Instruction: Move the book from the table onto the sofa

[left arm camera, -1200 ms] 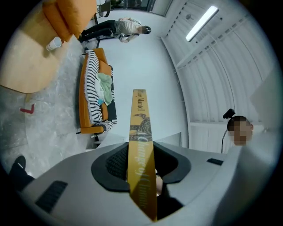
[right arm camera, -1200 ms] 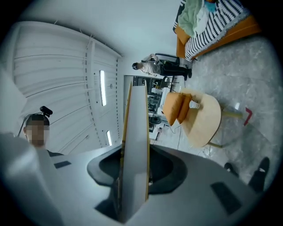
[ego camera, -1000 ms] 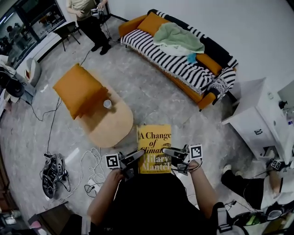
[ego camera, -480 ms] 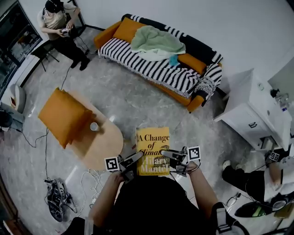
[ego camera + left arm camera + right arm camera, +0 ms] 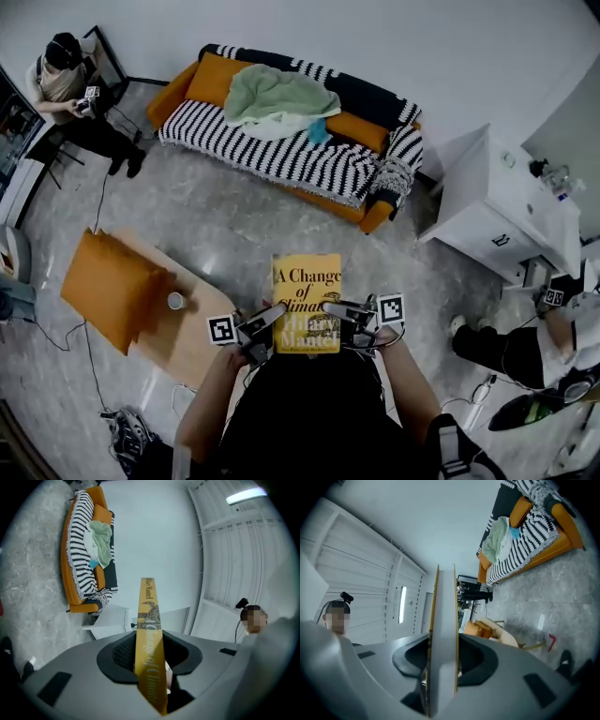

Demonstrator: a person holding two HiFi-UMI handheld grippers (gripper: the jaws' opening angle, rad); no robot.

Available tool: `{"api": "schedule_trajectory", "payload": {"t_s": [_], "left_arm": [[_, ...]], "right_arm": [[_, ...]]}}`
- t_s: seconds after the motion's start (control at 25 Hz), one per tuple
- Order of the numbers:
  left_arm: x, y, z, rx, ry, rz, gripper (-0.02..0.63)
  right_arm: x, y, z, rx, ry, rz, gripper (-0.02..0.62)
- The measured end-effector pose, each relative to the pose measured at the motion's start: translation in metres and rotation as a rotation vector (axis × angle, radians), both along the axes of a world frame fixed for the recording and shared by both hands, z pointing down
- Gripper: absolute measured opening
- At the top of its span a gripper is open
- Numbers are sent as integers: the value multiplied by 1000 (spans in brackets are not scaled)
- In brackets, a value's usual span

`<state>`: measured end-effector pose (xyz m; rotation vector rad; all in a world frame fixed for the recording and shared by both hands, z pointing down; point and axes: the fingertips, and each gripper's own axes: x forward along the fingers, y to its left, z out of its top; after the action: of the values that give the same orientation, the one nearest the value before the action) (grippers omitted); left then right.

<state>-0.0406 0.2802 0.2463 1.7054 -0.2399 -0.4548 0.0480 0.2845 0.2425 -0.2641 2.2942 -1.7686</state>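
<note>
Well short of the sofa (image 5: 173, 89), out over the bare floor, the book (image 5: 307, 300) hung level, cover up, carried between the two tools. The left tool (image 5: 272, 317) was clamped on the spine edge. The right tool (image 5: 336, 307) was clamped on the page edge. Each had its jaws drawn in to the book's thickness and pressing on it, and that grip looked the same as a second before.

What had changed was the setting around the book. A second earlier the sofa lay off to the upper right of the head view and ran askew. It now sat square across the top, almost straight ahead of the book's far end. The table (image 5: 192, 342) had slid off to the left, farther from the sofa than the book was, and still bore its orange cushion (image 5: 108, 291) and small cup (image 5: 175, 301). So the person had swung round to face the sofa with the load steady.

For the task this meant the lift off the table was done and the carry was under way, roughly at its middle by my judgement. The seat was draped in a striped throw (image 5: 272, 150), with a green cloth (image 5: 277, 98) heaped towards the sofa's back. The clearer striped part at the front looked the likelier landing place, still well apart from the book.
</note>
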Motion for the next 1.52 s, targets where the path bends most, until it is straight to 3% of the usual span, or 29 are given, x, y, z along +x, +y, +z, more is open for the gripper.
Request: {"api": "schedule_trajectory", "payload": {"t_s": [0.32, 0.68, 0.96, 1.24, 1.52], "left_arm": [[29, -43, 17, -53, -22, 24, 144], [110, -124, 20, -57, -53, 20, 144], [177, -195, 13, -40, -64, -17, 146], [173, -218, 23, -71, -52, -63, 146], [127, -266, 41, -109, -50, -88, 146]], "right_arm": [[29, -40, 16, -29, -24, 43, 150], [112, -120, 25, -40, -38, 49, 150], [177, -192, 20, -54, -26, -25, 150], [171, -219, 30, -88, -25, -82, 150], [127, -269, 47, -134, 14, -125, 150]]}}
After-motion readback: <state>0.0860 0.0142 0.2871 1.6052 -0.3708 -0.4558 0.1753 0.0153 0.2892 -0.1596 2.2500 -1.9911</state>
